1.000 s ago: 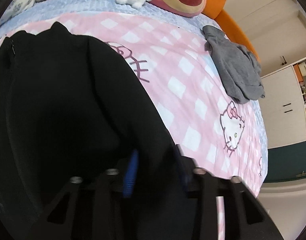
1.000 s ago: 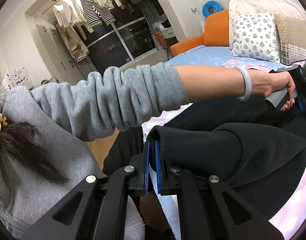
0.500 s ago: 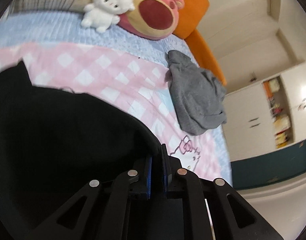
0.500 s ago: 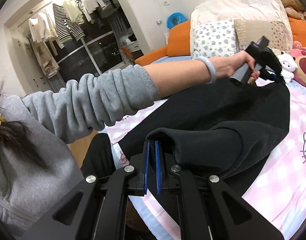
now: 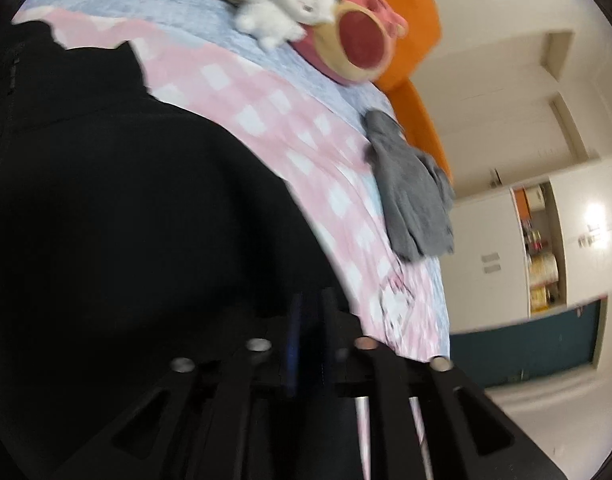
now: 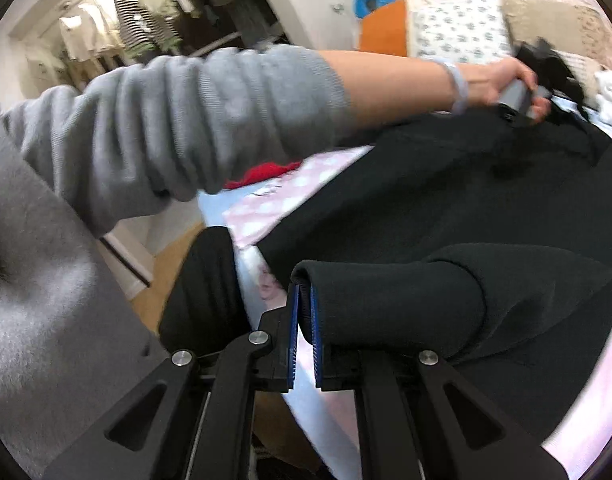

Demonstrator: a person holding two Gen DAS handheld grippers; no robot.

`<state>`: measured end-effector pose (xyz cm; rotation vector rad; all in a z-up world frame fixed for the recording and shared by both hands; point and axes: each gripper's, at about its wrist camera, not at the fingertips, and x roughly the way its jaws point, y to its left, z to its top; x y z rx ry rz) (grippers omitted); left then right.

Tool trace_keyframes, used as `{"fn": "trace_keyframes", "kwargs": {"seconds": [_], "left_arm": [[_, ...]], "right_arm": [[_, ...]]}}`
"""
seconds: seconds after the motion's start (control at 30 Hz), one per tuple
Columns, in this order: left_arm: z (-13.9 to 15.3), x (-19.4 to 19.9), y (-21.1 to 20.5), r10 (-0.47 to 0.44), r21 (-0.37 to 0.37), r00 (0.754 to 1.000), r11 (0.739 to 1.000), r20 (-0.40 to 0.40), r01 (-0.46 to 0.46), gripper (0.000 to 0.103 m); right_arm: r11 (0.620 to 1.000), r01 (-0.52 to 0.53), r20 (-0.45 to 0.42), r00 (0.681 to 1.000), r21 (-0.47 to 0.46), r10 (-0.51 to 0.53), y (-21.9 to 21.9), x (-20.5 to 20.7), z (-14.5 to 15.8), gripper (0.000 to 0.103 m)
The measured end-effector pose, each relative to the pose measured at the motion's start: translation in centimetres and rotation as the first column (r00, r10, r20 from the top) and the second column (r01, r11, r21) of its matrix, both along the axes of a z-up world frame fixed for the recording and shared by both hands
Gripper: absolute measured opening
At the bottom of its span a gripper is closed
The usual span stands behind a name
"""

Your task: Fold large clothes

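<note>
A large black garment (image 5: 146, 220) is spread over the pink checked bed cover (image 5: 266, 108). In the left wrist view my left gripper (image 5: 309, 320) sits at the garment's right edge. Its jaws are opening, the blue pads stand apart, and the blurred black cloth lies around them with no clear grip. My right gripper (image 6: 304, 300) is shut on a rolled black fold of the garment (image 6: 445, 208) near the bed's near edge. Farther back in the right wrist view, a person's hand (image 6: 501, 80) holds the left gripper's handle over the garment's far end.
A crumpled grey garment (image 5: 413, 200) lies at the bed's right side. A white plush toy (image 5: 290, 4) and a pink round cushion (image 5: 361, 44) sit by the orange headboard (image 5: 409, 0). A grey sleeve (image 6: 186, 120) crosses the right view, above a red cloth (image 6: 262, 172).
The left gripper's pads, shut on the black edge half a second ago, now stand apart, and its view has swung. The right gripper has sunk towards the bed, still gripping the fold.
</note>
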<state>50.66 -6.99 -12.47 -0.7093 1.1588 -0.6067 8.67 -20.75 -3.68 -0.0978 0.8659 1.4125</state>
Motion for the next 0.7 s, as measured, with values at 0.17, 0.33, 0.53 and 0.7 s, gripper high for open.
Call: {"fn": "trace_keyframes", "kwargs": {"seconds": [0.17,0.33,0.53,0.7], "left_arm": [[1.0,-2.1,-3.1,-0.123,0.142,0.992,0.983,0.039,0.117,0.044],[-1.1,-1.9,-3.4,-0.083,0.279,0.996,0.957,-0.015,0.084,0.044],[-2.4,-1.5,-3.6,-0.066,0.220,0.998,0.973,0.000,0.065,0.035],[-1.9,-1.5,-2.9,-0.087,0.208,0.996,0.975,0.010,0.083,0.029]], "right_arm": [[0.997,-0.017,0.020,1.000,-0.077,0.019,1.8,-0.1,-1.1,0.007],[0.993,0.018,0.019,1.000,-0.117,-0.016,1.6,0.1,-2.3,0.007],[0.975,0.011,0.050,0.999,-0.223,0.001,1.9,-0.7,-3.6,0.029],[0.994,0.061,0.017,0.998,-0.095,-0.059,-2.1,0.7,0.0,0.074]]}}
